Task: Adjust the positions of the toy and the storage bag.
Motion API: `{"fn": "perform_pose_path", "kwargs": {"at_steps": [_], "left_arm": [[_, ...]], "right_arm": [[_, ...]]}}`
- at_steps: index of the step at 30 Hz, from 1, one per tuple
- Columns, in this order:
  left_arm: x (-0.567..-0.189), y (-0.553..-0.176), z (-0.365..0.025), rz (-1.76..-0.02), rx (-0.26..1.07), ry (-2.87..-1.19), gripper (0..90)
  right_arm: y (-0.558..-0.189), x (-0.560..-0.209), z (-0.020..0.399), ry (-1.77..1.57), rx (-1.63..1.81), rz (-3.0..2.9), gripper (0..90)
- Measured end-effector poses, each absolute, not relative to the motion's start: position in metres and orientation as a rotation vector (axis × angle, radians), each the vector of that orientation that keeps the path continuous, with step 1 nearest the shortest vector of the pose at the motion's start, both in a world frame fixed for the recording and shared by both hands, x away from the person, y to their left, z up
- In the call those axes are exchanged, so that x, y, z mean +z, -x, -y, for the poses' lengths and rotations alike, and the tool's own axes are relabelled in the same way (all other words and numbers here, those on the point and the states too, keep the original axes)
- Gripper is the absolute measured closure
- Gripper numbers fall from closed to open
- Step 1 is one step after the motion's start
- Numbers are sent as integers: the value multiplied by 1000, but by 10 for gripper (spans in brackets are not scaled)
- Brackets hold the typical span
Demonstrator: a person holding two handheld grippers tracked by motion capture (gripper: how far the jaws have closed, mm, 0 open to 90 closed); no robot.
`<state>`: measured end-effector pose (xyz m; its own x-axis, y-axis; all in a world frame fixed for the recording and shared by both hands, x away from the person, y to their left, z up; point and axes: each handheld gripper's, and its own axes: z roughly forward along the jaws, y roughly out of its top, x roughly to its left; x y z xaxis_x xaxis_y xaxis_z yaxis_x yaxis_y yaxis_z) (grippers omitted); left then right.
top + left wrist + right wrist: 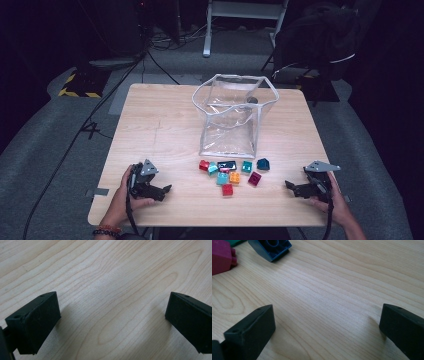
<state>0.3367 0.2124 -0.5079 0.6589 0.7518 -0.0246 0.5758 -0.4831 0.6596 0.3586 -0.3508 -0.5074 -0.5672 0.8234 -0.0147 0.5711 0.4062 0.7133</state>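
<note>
Several small toy bricks lie in a cluster near the table's front middle: a red one (227, 189), an orange one (234, 177), a magenta one (254, 178), a dark blue one (263, 164) and some teal ones. Behind them stands a clear plastic bag (232, 116), open at the top. My left gripper (168, 190) rests on the wood at front left, open, with bare table between its pads (35, 322). My right gripper (289, 186) rests at front right, open too. Its view shows the dark blue brick (270, 248) and the magenta brick (220, 256) ahead.
The wooden table (155, 125) has bare room on both sides of the bag. Cables, a black chair (320, 42) and a white frame (245, 10) stand on the grey floor beyond the far edge.
</note>
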Motion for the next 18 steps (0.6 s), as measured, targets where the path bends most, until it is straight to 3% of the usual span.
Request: {"fn": "perform_pose_path", "kwargs": {"at_steps": [18], "left_arm": [[-508, -334, -213, -1014, 355, -2235, 4]], "right_arm": [[-358, -505, 358, -1126, 942, -2396, 6]]}}
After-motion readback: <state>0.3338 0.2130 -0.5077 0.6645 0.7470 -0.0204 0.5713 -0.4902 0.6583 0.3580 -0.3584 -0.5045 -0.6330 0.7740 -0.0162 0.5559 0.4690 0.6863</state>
